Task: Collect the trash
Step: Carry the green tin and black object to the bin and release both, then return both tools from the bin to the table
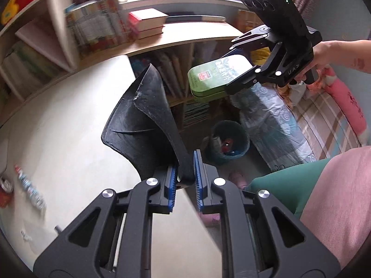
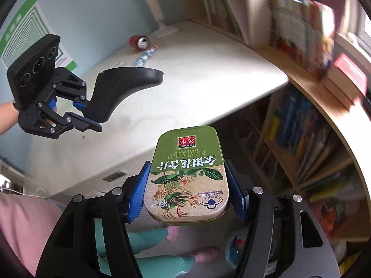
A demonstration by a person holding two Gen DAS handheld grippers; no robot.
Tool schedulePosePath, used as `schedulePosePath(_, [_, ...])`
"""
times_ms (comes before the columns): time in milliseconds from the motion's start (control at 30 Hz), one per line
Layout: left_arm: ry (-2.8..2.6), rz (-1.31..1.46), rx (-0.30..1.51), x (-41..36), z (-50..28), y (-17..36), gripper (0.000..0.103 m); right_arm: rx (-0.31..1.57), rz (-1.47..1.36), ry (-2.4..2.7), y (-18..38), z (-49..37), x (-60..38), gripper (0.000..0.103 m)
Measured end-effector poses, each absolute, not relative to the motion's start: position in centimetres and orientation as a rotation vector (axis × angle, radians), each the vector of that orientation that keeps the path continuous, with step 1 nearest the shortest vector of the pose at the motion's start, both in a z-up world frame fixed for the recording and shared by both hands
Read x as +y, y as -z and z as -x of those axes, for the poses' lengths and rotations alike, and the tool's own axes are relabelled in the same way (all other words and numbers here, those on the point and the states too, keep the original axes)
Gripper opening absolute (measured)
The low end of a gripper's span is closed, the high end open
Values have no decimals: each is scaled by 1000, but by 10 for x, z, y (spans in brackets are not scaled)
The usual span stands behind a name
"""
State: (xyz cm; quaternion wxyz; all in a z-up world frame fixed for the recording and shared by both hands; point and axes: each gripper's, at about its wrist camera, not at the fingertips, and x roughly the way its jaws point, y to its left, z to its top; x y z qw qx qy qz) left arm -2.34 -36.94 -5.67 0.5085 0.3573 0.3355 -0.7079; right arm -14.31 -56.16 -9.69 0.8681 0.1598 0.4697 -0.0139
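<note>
- Trash in both grippers: green tin (image 2: 189, 176) clamped by its long sides between blue pads of right gripper (image 2: 188, 192), lid up, printed with flowers and lettering.
- Same tin (image 1: 214, 77) seen from left wrist view, held in air past desk edge, above and well apart from bin (image 1: 228, 142) on floor.
- Black curved plastic piece (image 1: 148, 125) pinched at its narrow stem by left gripper (image 1: 185, 173), fingers (image 1: 171, 180) closed tight on it, broad scoop end raised and tilted away.
- From right wrist view, left gripper (image 2: 81, 113) off to left at about tin height, black piece (image 2: 120, 88) sticking out over desk (image 2: 208, 88).
- Left on desk, far end: red can (image 2: 139, 42) lying on its side, crumpled wrapper (image 2: 146, 55) just beside it.
- Bin round, bluish, lined, with some red item inside; contents otherwise too blurred to tell.
- Books (image 1: 97, 27) standing on shelf behind desk, more shelves (image 2: 301, 139) of books under desk edge.
- Bed (image 1: 324, 115) with checked cover to right of bin.
</note>
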Motion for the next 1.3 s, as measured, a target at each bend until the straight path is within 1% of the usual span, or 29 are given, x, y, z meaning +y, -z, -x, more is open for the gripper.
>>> schedulePosePath(133, [1826, -934, 802, -418, 100, 83, 12, 998, -430, 131, 133, 227, -591, 62])
schedulePosePath(267, [1907, -1003, 846, -467, 180, 125, 12, 1056, -545, 214, 190, 315, -622, 62])
schedulePosePath(400, [1971, -1079, 913, -508, 247, 189, 12, 1119, -634, 261, 258, 384, -646, 62])
schedulePosePath(467, [1974, -1110, 970, -528, 271, 232, 12, 1152, -686, 284, 301, 412, -655, 62])
schedulePosePath(600, [1950, -1226, 992, -556, 312, 315, 12, 1208, -712, 264, 383, 434, -663, 62])
schedulePosePath(767, [1930, -1303, 1074, -576, 336, 417, 12, 1240, -747, 233, 478, 449, -671, 62])
schedulePosePath(900, [1916, -1365, 1079, -595, 351, 482, 13, 1265, -756, 255, 541, 450, -679, 62])
schedulePosePath(967, [1904, -1370, 1121, -606, 353, 509, 13, 1281, -798, 267, 569, 447, -685, 63])
schedulePosePath(1000, [1905, -1382, 1124, -610, 353, 518, 20, 1297, -820, 275, 582, 446, -689, 63])
schedulePosePath(1033, [1895, -1409, 1113, -613, 356, 528, 27, 1312, -828, 303, 593, 445, -691, 66])
schedulePosePath(1067, [1881, -1432, 1088, -614, 359, 533, 43, 1319, -840, 314, 600, 445, -694, 73])
schedulePosePath(1100, [1876, -1443, 1065, -615, 360, 536, 51, 1322, -856, 316, 605, 444, -696, 74])
schedulePosePath(1167, [1877, -1436, 1057, -616, 360, 535, 52, 1324, -867, 314, 605, 443, -697, 78])
schedulePosePath(1300, [1860, -1378, 1080, -615, 344, 515, 53, 1317, -858, 309, 586, 446, -696, 78])
